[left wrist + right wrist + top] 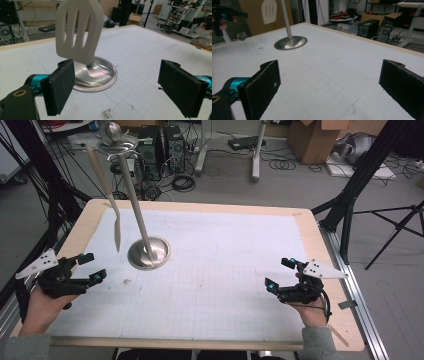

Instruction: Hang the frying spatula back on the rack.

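Slotted spatula (79,31) hangs upright from the stand (148,253), just ahead of the left tongs (91,268). Both tongs gape empty; right tongs (279,273) sit well apart.

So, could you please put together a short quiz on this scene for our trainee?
1. True or false: the left gripper holds the spatula.
2. What does the spatula hang from?
3. Which gripper is nearer the stand's base: A left, B right?

Key: 1 false, its jaws stand open and apart from it. 2 the metal stand. 3 A; the right gripper is open, farther off.
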